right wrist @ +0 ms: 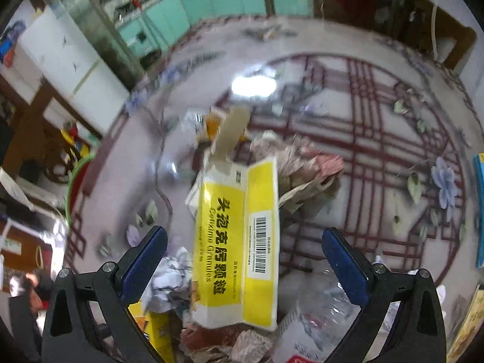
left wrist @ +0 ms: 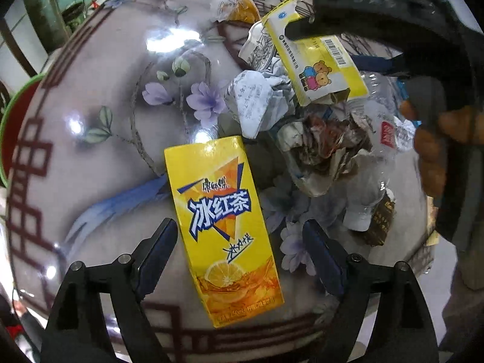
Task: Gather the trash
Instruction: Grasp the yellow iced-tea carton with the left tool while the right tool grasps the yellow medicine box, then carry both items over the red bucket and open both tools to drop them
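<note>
A yellow iced-tea carton (left wrist: pixel 225 227) lies flat on the glossy flowered table (left wrist: pixel 99 157), between the fingers of my open left gripper (left wrist: pixel 245 242), which does not touch it. Beyond it lies a trash pile: crumpled white paper (left wrist: pixel 257 99), brown wrappers (left wrist: pixel 326 148), a clear plastic bottle (left wrist: pixel 375 157). My right gripper (right wrist: pixel 245 254) is open around a yellow-and-white medicine box (right wrist: pixel 239 242) over the pile; the box also shows in the left wrist view (left wrist: pixel 317 63), with a black finger against its top. The right view is blurred, and contact cannot be told.
A red basin with a green rim (left wrist: pixel 9 127) stands off the table's left edge; it also shows in the right wrist view (right wrist: pixel 75 187). A small orange packet (left wrist: pixel 242 9) lies at the far side. A blue item (right wrist: pixel 479 211) sits at the table's right edge.
</note>
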`<state>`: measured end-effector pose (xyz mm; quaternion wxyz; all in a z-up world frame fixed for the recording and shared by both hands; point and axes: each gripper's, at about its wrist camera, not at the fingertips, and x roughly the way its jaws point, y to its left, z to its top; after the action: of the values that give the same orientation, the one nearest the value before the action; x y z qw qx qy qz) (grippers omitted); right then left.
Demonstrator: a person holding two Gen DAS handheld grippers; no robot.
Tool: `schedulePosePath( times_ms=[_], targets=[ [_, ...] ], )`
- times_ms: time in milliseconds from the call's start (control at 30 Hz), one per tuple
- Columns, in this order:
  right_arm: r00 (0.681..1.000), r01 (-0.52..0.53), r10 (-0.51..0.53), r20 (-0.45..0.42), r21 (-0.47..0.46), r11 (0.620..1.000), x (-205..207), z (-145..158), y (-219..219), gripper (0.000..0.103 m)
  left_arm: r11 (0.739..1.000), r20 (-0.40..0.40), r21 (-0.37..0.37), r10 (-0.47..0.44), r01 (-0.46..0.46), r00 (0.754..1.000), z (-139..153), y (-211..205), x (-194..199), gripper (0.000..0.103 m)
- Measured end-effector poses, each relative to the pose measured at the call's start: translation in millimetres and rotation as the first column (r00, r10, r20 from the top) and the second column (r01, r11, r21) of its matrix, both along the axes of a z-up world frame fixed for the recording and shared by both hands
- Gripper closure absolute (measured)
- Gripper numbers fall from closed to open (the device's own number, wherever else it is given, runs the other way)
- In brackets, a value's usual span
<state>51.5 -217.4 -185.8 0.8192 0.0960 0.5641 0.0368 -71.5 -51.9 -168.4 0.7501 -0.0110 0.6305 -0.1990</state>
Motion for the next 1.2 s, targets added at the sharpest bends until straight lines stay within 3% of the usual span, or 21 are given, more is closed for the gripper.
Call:
schedulePosePath(
  times_ms=[67,233,267,300,367,433,533,667,833,967,1200],
  targets=[
    [1.000,0.011,-0.011,0.001,0.050,0.999,-0.9,-2.8,-4.6,0.059,1.000,-0.006,0.022,-0.004,0.004,1.000,-5.1,0.5,-0.6,0.017],
    [0.998,0.042,-0.047,0.046,0.096,0.994,-9.9,8.8,-15.8,0.063,0.999,-0.064,0.037,0.016,-0.013,0.998,-25.7,8.9,-12.9,0.017],
    [0.995,0.050,-0.058,0.075,0.108,0.993,-14.2,16.5,-18.4,0.063,0.999,-0.036,0.037,0.018,-0.016,0.999,-24.3,9.4,-13.9,0.018],
    [0.994,0.054,-0.065,0.094,0.112,0.992,-17.8,23.6,-21.1,0.063,0.999,-0.037,0.036,0.020,-0.018,0.999,-25.3,10.3,-13.2,0.021],
    [0.988,0.062,-0.077,0.137,0.112,0.992,-25.8,41.6,-25.0,0.063,1.000,-0.026,0.010,0.029,-0.029,0.999,-21.7,12.7,-12.1,0.038],
    [0.981,0.066,-0.085,0.173,0.113,0.991,-32.1,57.5,-25.4,0.063,0.999,-0.030,-0.012,0.032,-0.032,0.999,-18.9,14.9,-8.5,0.038],
    [0.971,0.068,-0.094,0.220,0.122,0.990,-42.2,79.0,-22.9,0.063,0.998,-0.014,-0.033,0.044,-0.045,0.999,-9.1,23.3,-3.0,0.039],
    [0.961,0.055,-0.087,0.262,0.127,0.990,-48.5,105.9,-12.9,0.063,0.997,0.078,-0.046,0.071,-0.068,0.994,24.1,47.5,5.6,0.039],
    [0.953,0.015,-0.047,0.300,0.108,0.994,-43.4,126.3,18.3,0.063,0.990,0.186,-0.053,0.135,-0.127,0.973,63.4,83.6,28.6,0.039],
    [0.953,-0.023,-0.013,0.304,0.112,0.993,-32.5,129.5,49.0,0.063,0.978,0.228,-0.072,0.210,-0.198,0.951,72.2,121.7,56.8,0.039],
    [0.951,-0.097,0.058,0.303,0.116,0.988,-7.3,129.6,123.3,0.063,0.943,0.229,-0.044,0.330,-0.329,0.916,53.9,196.5,99.0,0.039]
  ],
)
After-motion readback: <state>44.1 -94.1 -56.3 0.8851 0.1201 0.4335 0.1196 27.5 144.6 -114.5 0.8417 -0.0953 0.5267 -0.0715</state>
